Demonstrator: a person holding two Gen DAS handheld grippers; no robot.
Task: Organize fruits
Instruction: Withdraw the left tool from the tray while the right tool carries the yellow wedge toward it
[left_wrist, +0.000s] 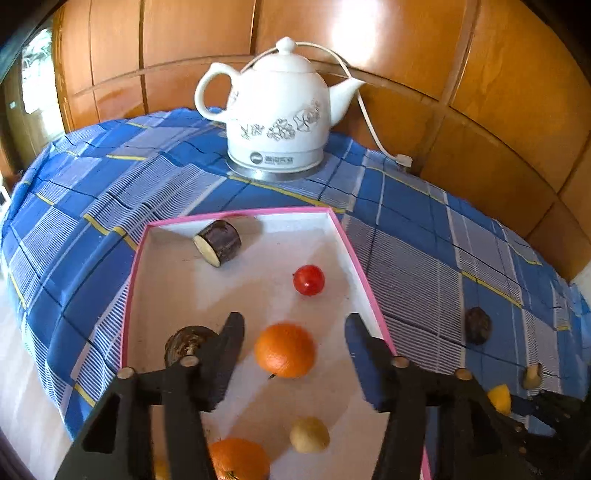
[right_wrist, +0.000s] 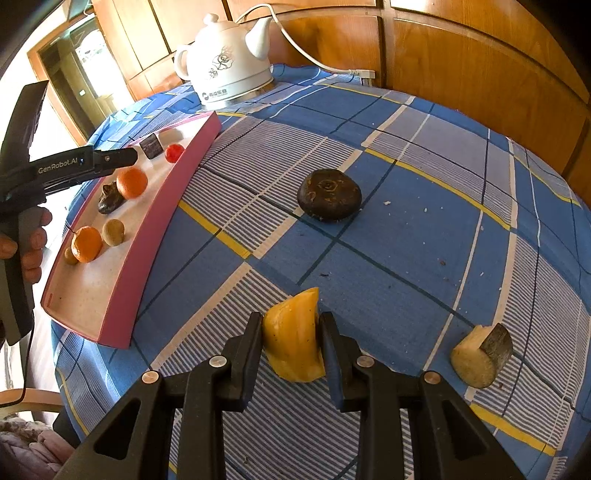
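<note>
While my right hand-held gripper (right_wrist: 291, 345) is clenched on the yellow fruit wedge (right_wrist: 294, 336), both pads pressed to its flanks, I judge the step in hand to be carrying that wedge over to the pink-rimmed tray (right_wrist: 159, 221) on my left. The wedge sits low over the counter (right_wrist: 406, 258), just ahead of the pads, its long axis running along the fingers and its narrow tip pointing away from me. To do this well, I would lift straight up before swinging, keep the squeeze even so the tapered piece does not squirt forward, and clear the tray wall before lowering.

Just to the right lies a pale cut chunk with dark skin (right_wrist: 482, 356), cut face toward me. Further on, a dark round fruit (right_wrist: 329, 194) rests alone on the cloth.

My left hand-held gripper (left_wrist: 294, 356) hangs released above the tray, nothing between its fingers; an orange (left_wrist: 285, 350) lies on the tray floor beneath the gap. I would aim the wedge at the bare near end of the tray, away from that gripper. At the far edge stands a white kettle (right_wrist: 227, 62).
</note>
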